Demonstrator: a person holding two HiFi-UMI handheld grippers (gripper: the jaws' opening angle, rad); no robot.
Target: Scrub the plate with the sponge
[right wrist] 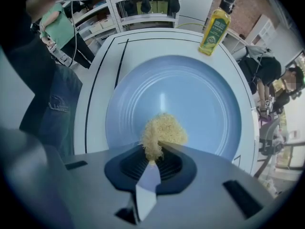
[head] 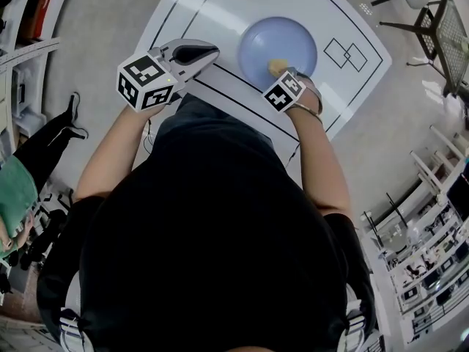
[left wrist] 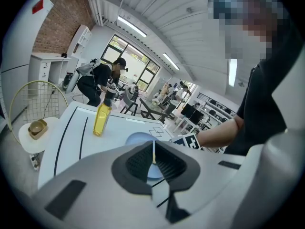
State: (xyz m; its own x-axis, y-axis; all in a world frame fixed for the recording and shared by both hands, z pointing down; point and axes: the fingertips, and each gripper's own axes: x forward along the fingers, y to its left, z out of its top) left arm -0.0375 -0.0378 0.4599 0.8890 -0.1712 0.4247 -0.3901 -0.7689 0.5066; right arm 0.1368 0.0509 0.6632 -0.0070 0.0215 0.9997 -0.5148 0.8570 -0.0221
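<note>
The right gripper [right wrist: 155, 150] has its jaws clenched on the fibrous yellow sponge [right wrist: 164, 128], at the near part of the blue plate [right wrist: 190, 89]. The left gripper [left wrist: 154, 157], jaws closed on nothing, hangs left of the plate and steadies nothing. I judge light pressure in small circles keeps the plate from sliding.

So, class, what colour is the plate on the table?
Pale blue; the plate shows best in the right gripper view.

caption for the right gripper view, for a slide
Right claw shut on a sponge over the blue plate, yellow bottle beyond.
</note>
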